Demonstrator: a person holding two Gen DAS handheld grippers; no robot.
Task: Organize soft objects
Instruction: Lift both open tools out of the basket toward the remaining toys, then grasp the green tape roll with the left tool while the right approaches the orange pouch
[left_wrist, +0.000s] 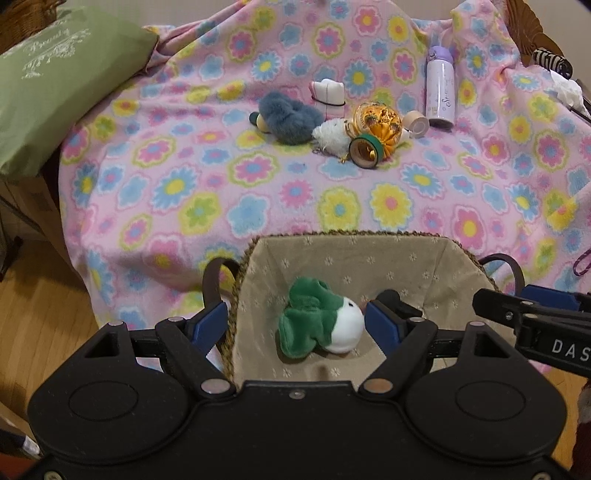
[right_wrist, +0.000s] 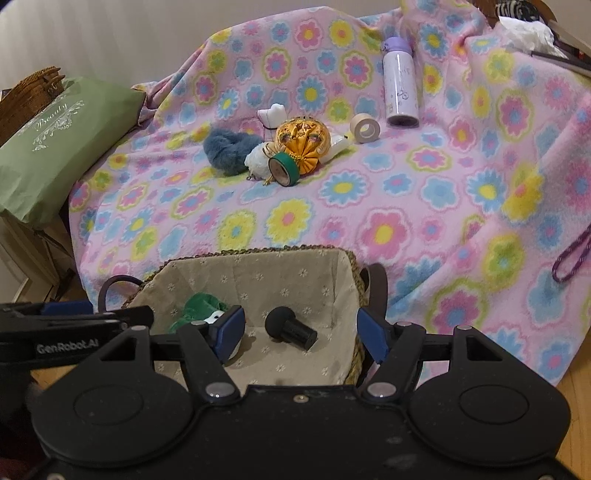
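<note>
A: Down over the basket (left_wrist: 413, 258) now, lined with beige daisy cloth, sitting at the near edge of the flowered blanket (left_wrist: 192, 155).

B: Left tongs (left_wrist: 291, 325) spread wide, straddling the basket's left wall: one blue pad outside it, the other inside, just beside the green-and-white plush (left_wrist: 321, 321). Nothing pinched.

A: Plush lying loose on the basket floor, green part to the left, white ball end to the right.

B: Right tongs (right_wrist: 301, 334) open too, over the same basket, nothing between the pads. Below them a black brush-like thing (right_wrist: 290, 328) with a round head, flat on the lining, right of the plush.

A: Far out on the blanket, a small heap: blue fluffy piece (left_wrist: 286, 118) on the left, white fluffy bit (left_wrist: 330, 136) touching it, orange cushion (left_wrist: 376, 127) beside that, green tape roll (left_wrist: 365, 149) leaning in front.

B: Behind the heap, a white folded bundle (left_wrist: 328, 92) with a black band. Right of the cushion, a beige tape roll (left_wrist: 415, 123), then a lilac bottle (left_wrist: 439, 88) standing upright.

A: Green pillow (left_wrist: 48, 88) off to the far left, past the blanket's edge. Purple cord (right_wrist: 570, 256) at the right edge.

B: Soft pieces out there well apart from the basket.
</note>
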